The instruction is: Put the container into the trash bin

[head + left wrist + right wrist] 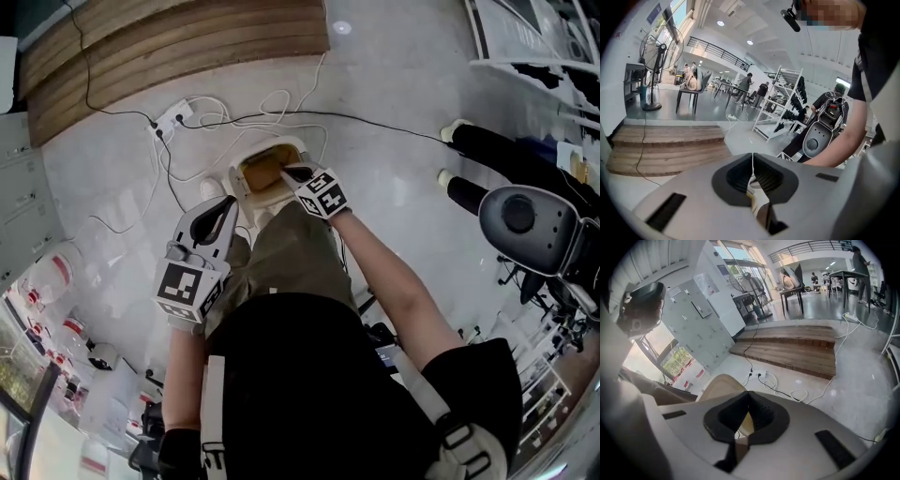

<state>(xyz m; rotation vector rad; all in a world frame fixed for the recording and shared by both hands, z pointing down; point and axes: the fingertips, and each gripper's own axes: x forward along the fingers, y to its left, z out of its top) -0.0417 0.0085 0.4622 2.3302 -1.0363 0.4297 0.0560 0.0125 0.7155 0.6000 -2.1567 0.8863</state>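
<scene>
A cream trash bin stands on the pale floor in front of the person's legs, its top open. Its inside shows brown; I cannot tell whether that is the container. My right gripper hangs just over the bin's right rim, jaws shut with nothing between them. In the right gripper view the bin lies just beyond the shut right gripper. My left gripper is held left of the bin, above the thigh. In its own view the left gripper has its jaws closed together and empty.
A white power strip with loose cables lies behind the bin, before a wooden step. Another person's black-clad legs and a black rounded machine are at the right. Clear jars with red lids stand at the left.
</scene>
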